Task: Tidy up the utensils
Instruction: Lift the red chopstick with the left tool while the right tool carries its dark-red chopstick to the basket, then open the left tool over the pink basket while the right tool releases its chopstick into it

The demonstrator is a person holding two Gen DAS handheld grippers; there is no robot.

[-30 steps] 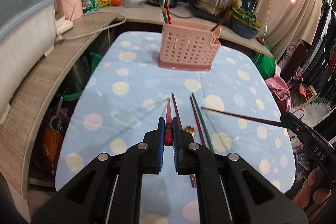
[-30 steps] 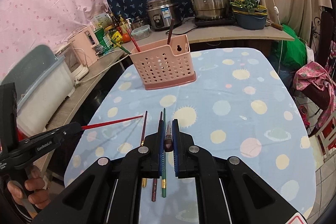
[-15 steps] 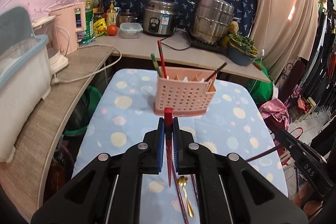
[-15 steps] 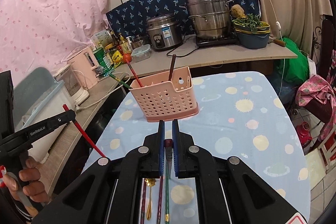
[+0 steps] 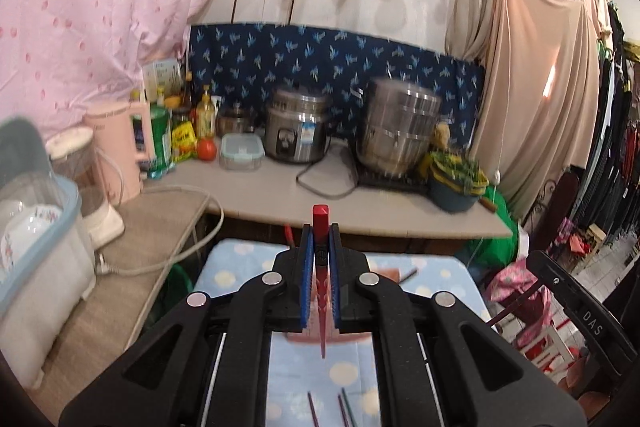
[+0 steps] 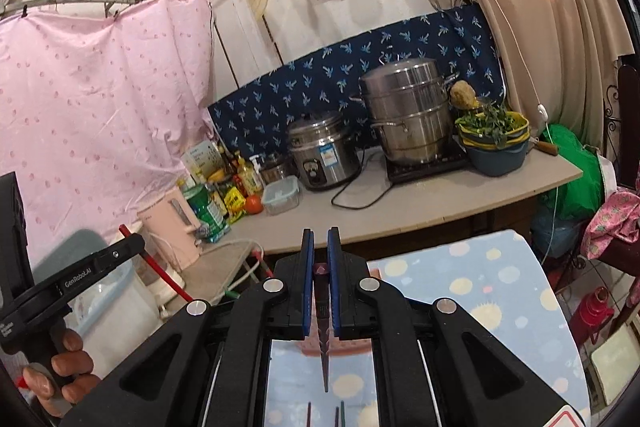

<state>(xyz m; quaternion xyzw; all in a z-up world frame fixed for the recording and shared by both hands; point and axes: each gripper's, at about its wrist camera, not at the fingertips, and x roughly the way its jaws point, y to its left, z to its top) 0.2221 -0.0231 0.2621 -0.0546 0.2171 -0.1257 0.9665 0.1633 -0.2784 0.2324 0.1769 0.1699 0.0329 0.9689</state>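
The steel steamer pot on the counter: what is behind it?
Behind the steamer pot hangs blue patterned cloth, a beige curtain beside it. The wall directly behind stays covered.

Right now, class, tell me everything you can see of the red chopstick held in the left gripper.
The red chopstick is a slim, glossy stick, plastic by its look, square at its blunt top and tapering to a point below. It stands nearly upright in the left wrist view, clamped between the blue pads of the left gripper, its top just above the fingers. Only those pads touch it; its tip hangs free above the spotted cloth.
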